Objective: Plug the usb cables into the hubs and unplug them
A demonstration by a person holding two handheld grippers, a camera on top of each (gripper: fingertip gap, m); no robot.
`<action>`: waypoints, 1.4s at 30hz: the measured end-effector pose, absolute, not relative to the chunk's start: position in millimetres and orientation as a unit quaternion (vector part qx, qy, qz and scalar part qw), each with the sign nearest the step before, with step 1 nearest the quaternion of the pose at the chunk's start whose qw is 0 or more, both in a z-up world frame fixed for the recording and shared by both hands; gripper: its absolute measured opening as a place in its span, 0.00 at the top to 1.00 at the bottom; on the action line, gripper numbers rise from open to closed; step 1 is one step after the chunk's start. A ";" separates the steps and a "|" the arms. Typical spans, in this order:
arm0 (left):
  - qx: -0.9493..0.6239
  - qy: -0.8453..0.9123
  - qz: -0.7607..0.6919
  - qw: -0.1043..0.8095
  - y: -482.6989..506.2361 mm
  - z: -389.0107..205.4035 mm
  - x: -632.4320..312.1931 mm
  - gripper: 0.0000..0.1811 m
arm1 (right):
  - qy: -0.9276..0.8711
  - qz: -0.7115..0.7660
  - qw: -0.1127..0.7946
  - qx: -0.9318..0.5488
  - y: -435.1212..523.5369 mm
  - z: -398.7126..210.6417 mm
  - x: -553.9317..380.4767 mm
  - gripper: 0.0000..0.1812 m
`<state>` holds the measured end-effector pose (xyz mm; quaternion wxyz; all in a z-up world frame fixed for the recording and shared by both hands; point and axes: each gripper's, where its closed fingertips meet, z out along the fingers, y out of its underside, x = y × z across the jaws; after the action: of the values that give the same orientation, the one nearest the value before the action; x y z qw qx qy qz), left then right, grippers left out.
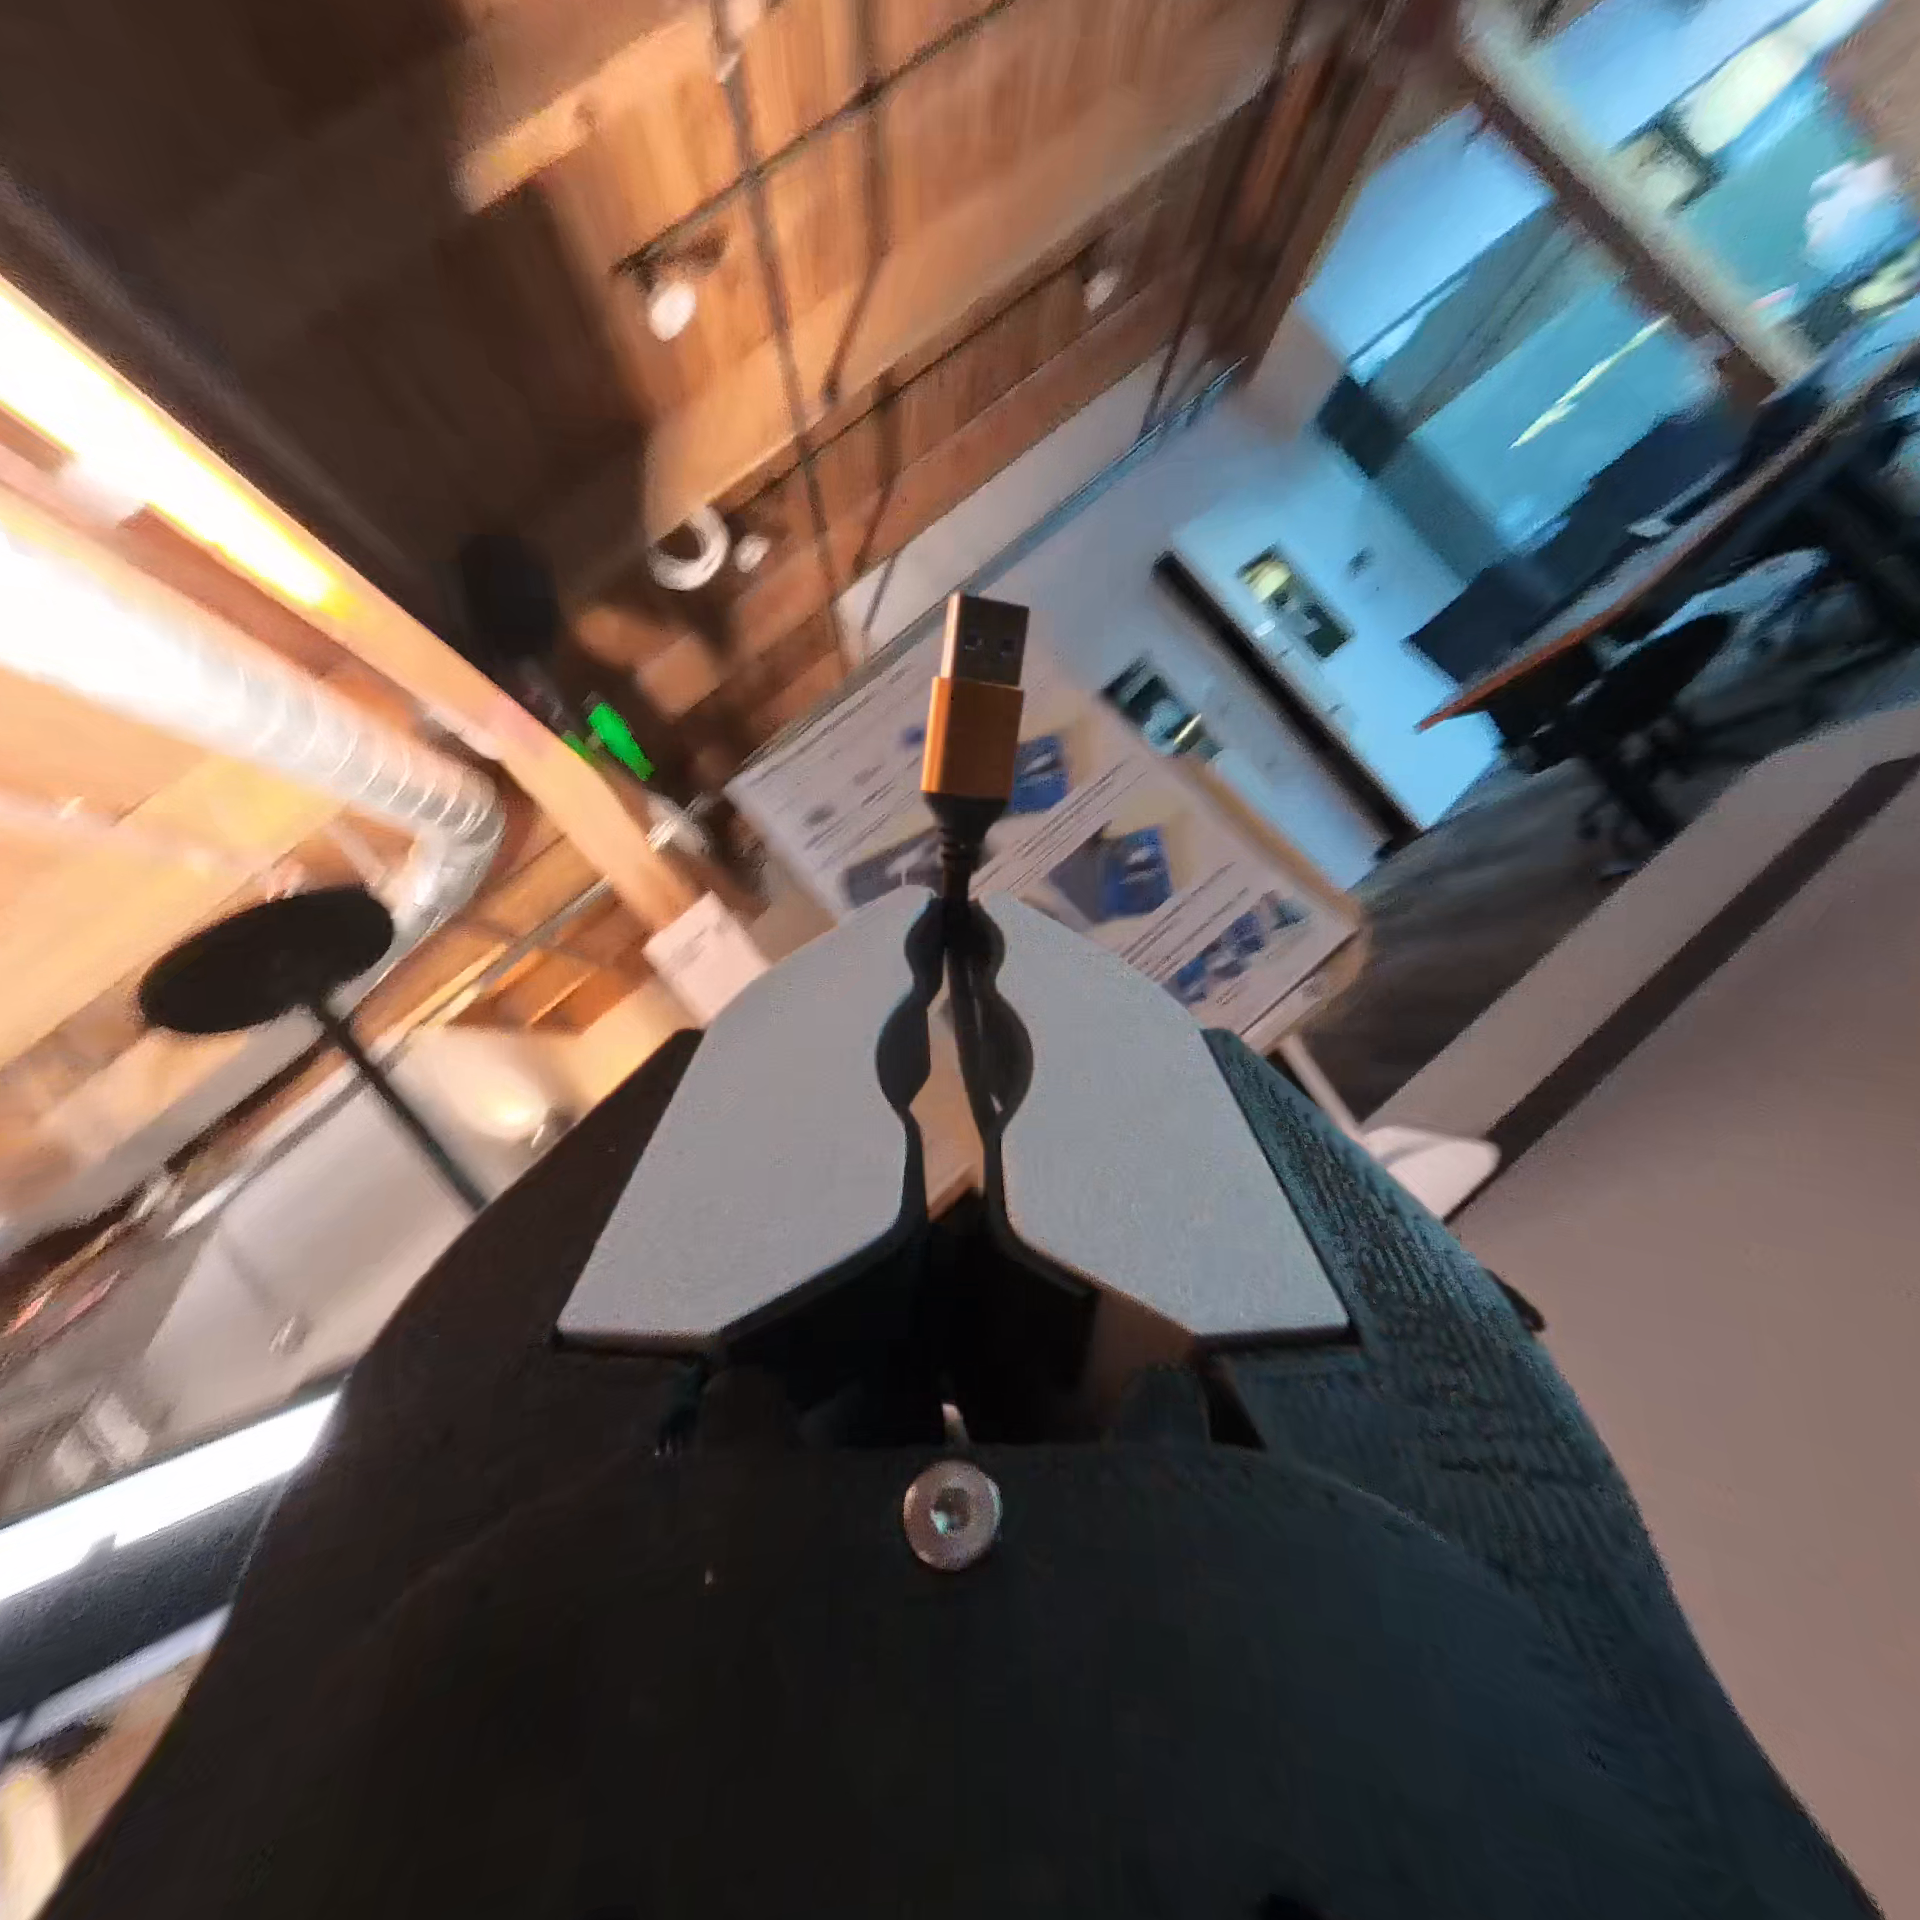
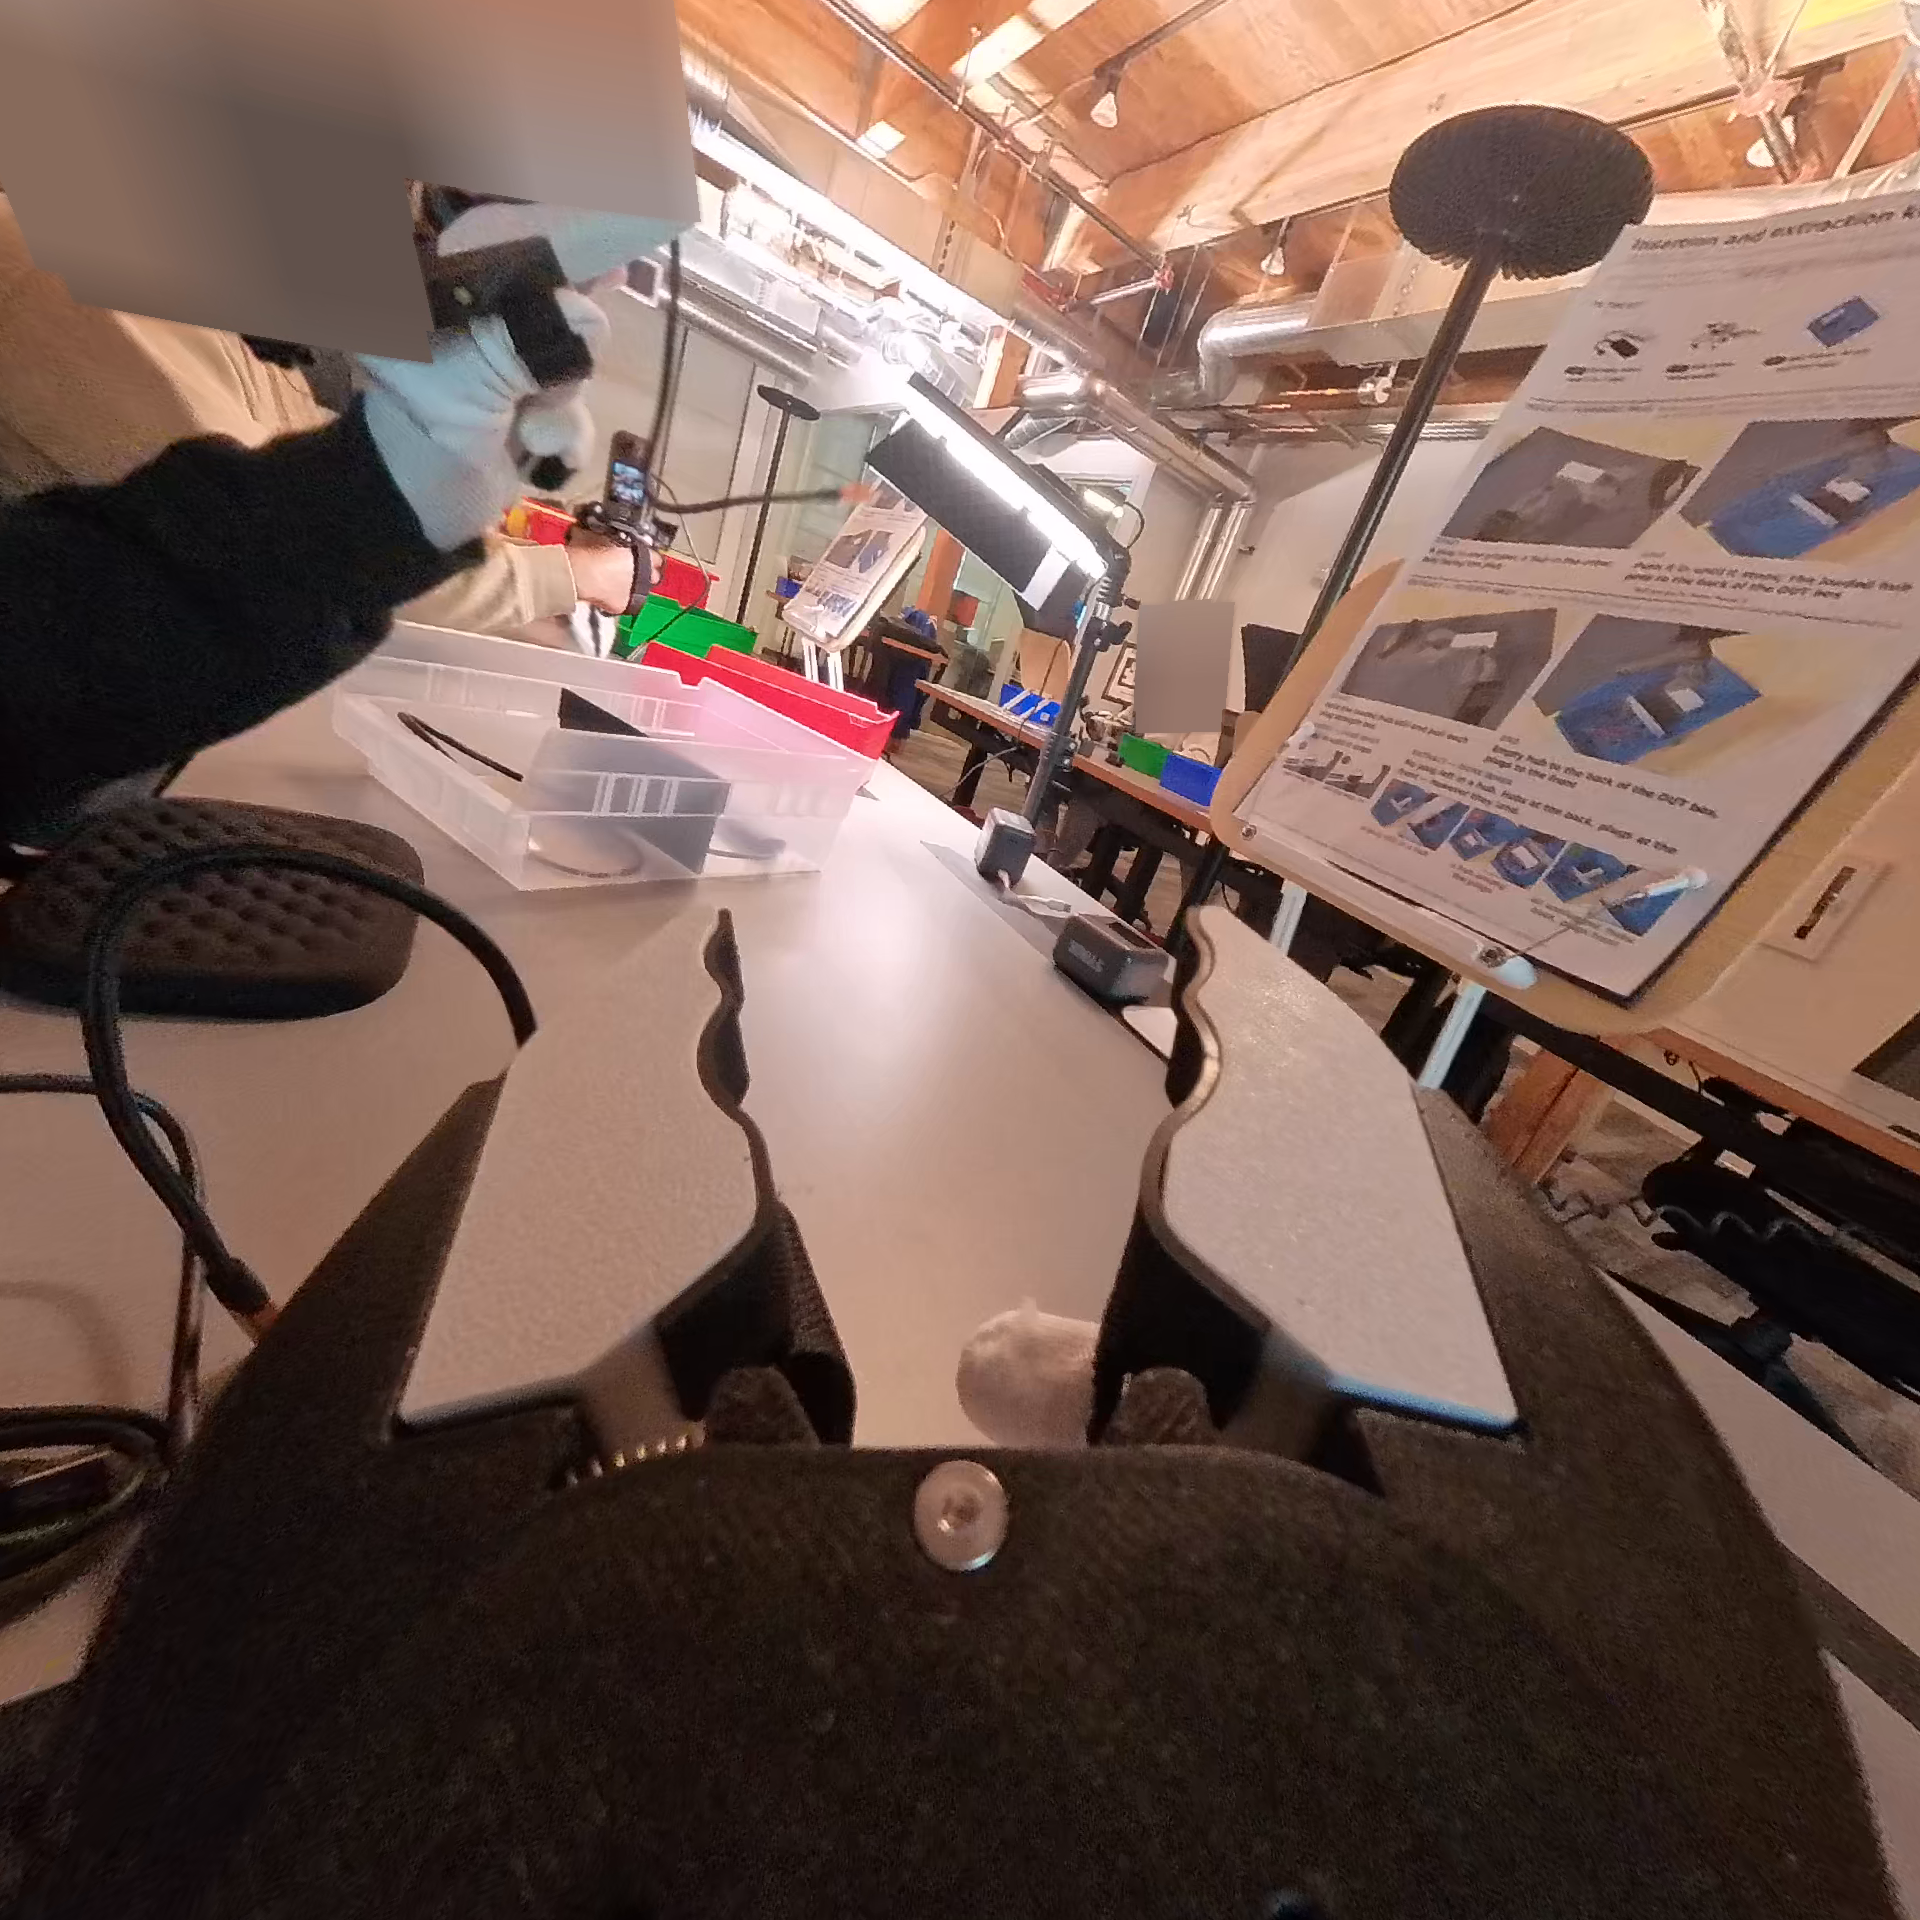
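A black USB cable (image 1: 961, 997) is pinched in the closed left hand-held gripper (image 1: 958, 914), its orange-sleeved plug (image 1: 975, 707) raised ceilingward; the right hand-held gripper (image 2: 956, 997) is held wide and empty above the tabletop (image 2: 935, 935). No hub is seen; the plug should be levelled before insertion.

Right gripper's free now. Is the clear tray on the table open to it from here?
Probably yes. The right gripper is open and empty, and bare table lies between it and the clear tray, which sits ahead to its left.
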<state>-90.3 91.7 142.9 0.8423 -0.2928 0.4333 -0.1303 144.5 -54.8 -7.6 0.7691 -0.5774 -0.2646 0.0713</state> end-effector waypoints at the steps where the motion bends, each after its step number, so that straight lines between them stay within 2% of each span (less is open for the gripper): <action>1: -0.272 0.453 -0.138 0.838 77.6 137.0 -70.5 0.98 | -0.266 0.075 0.769 -0.576 -54.8 -6.3 141.4 0.56; 6: -0.207 0.562 -0.122 0.791 27.3 67.5 26.7 0.98 | -0.284 0.116 0.762 -0.570 -51.9 0.5 107.0 0.59; 10: -0.169 0.616 -0.078 0.766 6.5 7.7 70.3 0.98 | -0.301 0.148 0.759 -0.559 -47.7 -0.2 72.3 0.62; 15: -0.137 0.653 -0.031 0.744 5.7 -32.7 70.6 0.98 | -0.306 0.134 0.753 -0.567 -42.3 -8.6 60.9 0.75; 19: -0.130 0.659 -0.021 0.741 5.3 -36.0 69.1 0.98 | -0.299 0.107 0.747 -0.584 -39.3 -12.5 68.2 0.84; 25: -0.122 0.668 -0.029 0.734 -2.4 -41.6 69.9 0.98 | -0.296 0.151 0.714 -0.616 -36.2 -24.0 63.4 0.84; 29: -0.121 0.672 -0.036 0.730 -5.3 -41.9 69.6 0.99 | -0.324 0.114 0.665 -0.663 -27.7 -48.1 58.3 0.88; 32: -0.115 0.673 -0.035 0.730 -7.5 -42.6 69.2 0.98 | -0.327 0.109 0.670 -0.657 -27.5 -47.2 54.1 0.91; 37: -0.115 0.679 -0.030 0.724 -7.8 -45.9 69.9 0.99 | -0.307 0.127 0.680 -0.654 -28.2 -41.8 58.2 0.91; 42: -0.123 0.677 -0.064 0.722 -13.1 -44.0 69.8 0.99 | -0.289 0.125 0.685 -0.657 -28.0 -39.1 64.9 0.96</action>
<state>69.8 -13.1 -44.0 0.7223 -0.1234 0.6775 -0.0643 64.9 -28.0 -39.1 0.6848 -0.6571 -0.2894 0.1247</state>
